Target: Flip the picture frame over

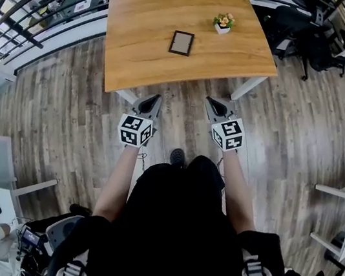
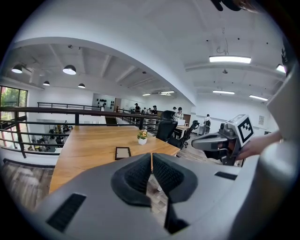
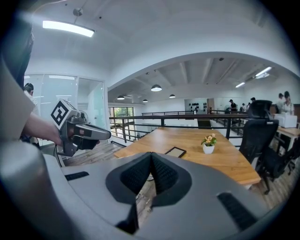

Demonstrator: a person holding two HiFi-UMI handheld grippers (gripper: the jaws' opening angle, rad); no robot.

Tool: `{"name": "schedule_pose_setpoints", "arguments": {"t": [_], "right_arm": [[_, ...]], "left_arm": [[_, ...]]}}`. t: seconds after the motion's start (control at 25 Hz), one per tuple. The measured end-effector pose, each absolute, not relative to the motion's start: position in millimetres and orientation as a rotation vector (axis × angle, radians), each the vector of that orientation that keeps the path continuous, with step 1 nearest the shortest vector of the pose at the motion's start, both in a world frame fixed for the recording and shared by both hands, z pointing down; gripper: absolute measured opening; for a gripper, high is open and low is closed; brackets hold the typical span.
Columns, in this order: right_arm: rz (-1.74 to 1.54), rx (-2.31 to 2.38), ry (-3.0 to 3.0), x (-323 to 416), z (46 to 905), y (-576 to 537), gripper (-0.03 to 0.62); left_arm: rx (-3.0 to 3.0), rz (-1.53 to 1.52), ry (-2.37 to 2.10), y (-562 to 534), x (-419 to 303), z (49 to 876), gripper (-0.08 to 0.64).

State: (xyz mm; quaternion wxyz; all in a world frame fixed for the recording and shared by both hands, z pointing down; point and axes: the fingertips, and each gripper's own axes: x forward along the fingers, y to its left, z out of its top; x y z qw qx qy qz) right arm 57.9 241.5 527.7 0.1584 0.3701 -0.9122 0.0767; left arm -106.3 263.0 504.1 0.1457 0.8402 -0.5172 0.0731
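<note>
Wooden table [image 1: 149, 5] is noted bearing the dark picture frame [image 1: 181, 42] flat, well ahead of and between left gripper [image 1: 153, 100] and right gripper [image 1: 212, 101], long side running away from the person; both sets of jaws are held together, empty, neither clearly nearer.

Overhead head view; tool views toward table [image 2: 89, 147]

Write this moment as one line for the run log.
picture frame: flat on table; left gripper: shut, empty; right gripper: shut, empty; stage: both short of table, no contact
</note>
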Motion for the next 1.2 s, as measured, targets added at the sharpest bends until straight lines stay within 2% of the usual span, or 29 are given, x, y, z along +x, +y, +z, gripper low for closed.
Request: {"name": "schedule_pose_setpoints", "arguments": {"t": [0.84,1.2], "right_arm": [[0.251,0.982,-2.612,17.7,533.5,186.9,0.008],[0.320,0.944,-2.599,22.6,548.5,141.2,0.008]], "left_arm": [[2.338,0.164,-1.507,216.2,-139.3,517.5,0.029],[2.319,0.189,-1.498,172.1,-130.7,523.2,0.028]]}}
